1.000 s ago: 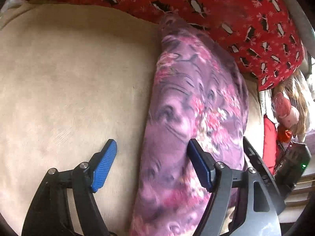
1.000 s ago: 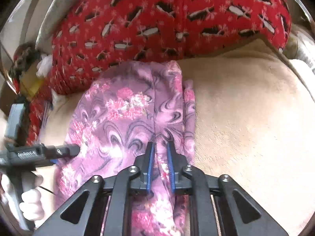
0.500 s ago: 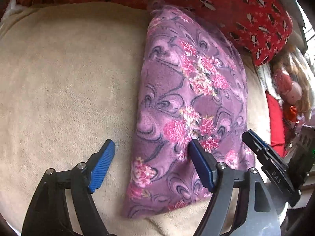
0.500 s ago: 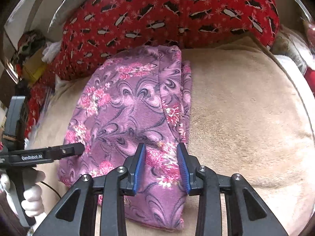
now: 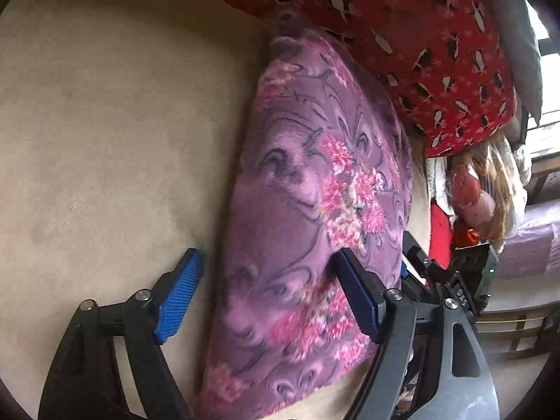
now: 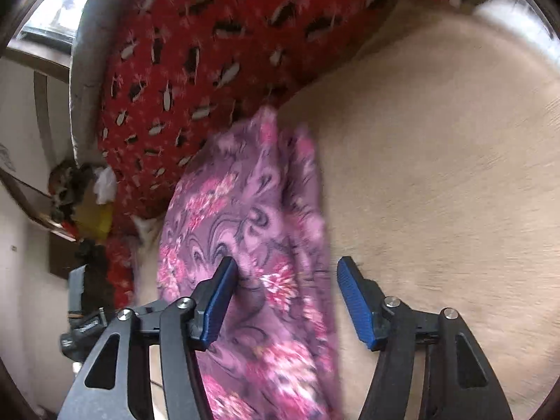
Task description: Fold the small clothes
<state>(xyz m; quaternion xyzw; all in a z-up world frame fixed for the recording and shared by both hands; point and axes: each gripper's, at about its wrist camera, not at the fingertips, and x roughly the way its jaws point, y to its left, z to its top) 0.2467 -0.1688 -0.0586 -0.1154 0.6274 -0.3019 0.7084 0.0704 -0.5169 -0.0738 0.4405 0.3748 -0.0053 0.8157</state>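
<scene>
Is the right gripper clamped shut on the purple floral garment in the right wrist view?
No, the right gripper is open, its blue fingers spread wide apart over the purple floral garment without pinching it.

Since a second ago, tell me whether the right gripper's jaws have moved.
Yes. The right gripper has opened wide, straddling the purple floral fleece garment's edge over the beige blanket.

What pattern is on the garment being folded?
Purple garment with dark swirls and pink flowers, clearest in the left wrist view.

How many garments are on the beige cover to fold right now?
1: the purple floral garment lies lengthwise on the beige cover, its far end against the red penguin-print pillow. Others may be hidden outside view.
</scene>
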